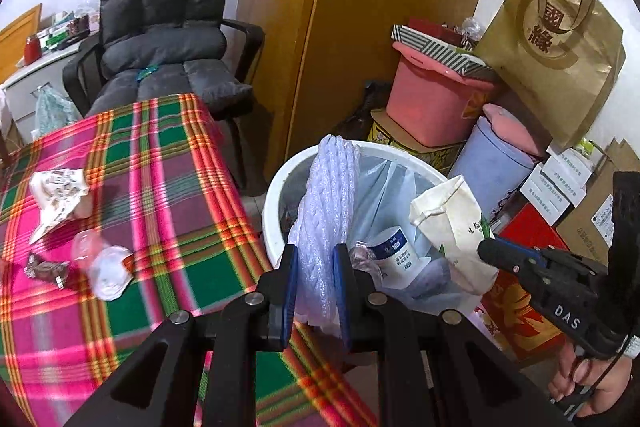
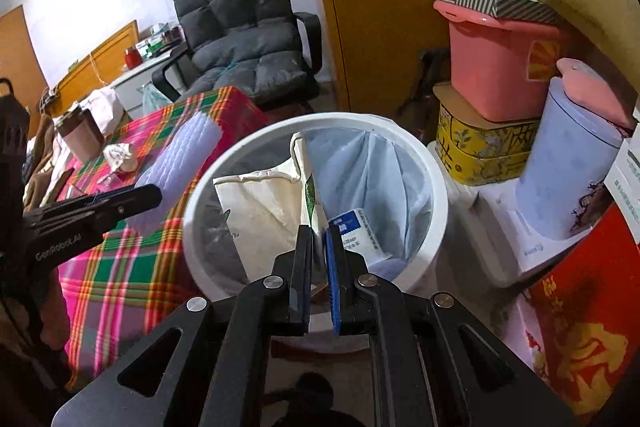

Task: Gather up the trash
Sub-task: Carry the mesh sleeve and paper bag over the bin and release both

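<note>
While the left gripper (image 1: 314, 259) clamps a roll of white bubble wrap (image 1: 328, 211) between its blue pads, the roll stands at twelve o'clock from the jaws, over the rim of the white bin (image 1: 272, 195). The right gripper (image 2: 319, 239) pinches the edge of a cream paper bag (image 2: 264, 203), which hangs inside the bin at its ten o'clock. A blue-and-white carton (image 2: 356, 231) lies in the liner. On the plaid tablecloth (image 1: 168, 187), at nine o'clock from the bin, crumpled wrappers (image 1: 60, 195) remain.
</note>
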Action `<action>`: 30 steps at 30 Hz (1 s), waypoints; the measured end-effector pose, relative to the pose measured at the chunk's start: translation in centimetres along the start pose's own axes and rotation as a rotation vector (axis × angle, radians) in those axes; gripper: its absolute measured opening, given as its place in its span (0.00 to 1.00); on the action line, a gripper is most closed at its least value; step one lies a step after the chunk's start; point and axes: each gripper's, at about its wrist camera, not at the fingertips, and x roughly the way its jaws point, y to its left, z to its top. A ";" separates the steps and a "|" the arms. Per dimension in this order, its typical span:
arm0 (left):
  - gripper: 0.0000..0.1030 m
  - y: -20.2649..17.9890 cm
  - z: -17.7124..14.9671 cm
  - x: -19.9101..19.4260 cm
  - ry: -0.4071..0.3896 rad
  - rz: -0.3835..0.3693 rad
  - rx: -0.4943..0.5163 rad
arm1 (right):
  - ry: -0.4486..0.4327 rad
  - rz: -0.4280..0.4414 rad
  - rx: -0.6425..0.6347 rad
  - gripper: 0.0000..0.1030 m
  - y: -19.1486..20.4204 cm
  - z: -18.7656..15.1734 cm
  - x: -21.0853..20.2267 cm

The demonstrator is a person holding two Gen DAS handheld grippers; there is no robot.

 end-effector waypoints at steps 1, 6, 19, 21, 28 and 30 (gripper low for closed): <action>0.18 0.0 0.1 0.5 0.005 -0.003 0.000 | 0.007 -0.002 0.000 0.09 -0.1 0.0 0.3; 0.19 -0.2 0.6 2.1 0.020 -0.019 0.004 | 0.037 -0.016 0.001 0.10 -0.5 0.2 1.3; 0.38 0.3 0.8 1.5 -0.018 -0.050 -0.017 | 0.015 -0.021 0.003 0.39 -0.5 0.3 0.8; 0.38 0.3 0.6 0.8 -0.025 -0.042 -0.018 | 0.006 -0.020 -0.001 0.39 -0.2 0.2 0.3; 0.38 0.8 -0.6 -2.2 -0.048 -0.017 -0.036 | -0.026 0.010 -0.019 0.39 1.3 -0.1 -1.4; 0.38 0.9 -1.0 -3.2 -0.056 -0.008 -0.041 | -0.033 0.018 -0.032 0.39 1.8 -0.1 -1.7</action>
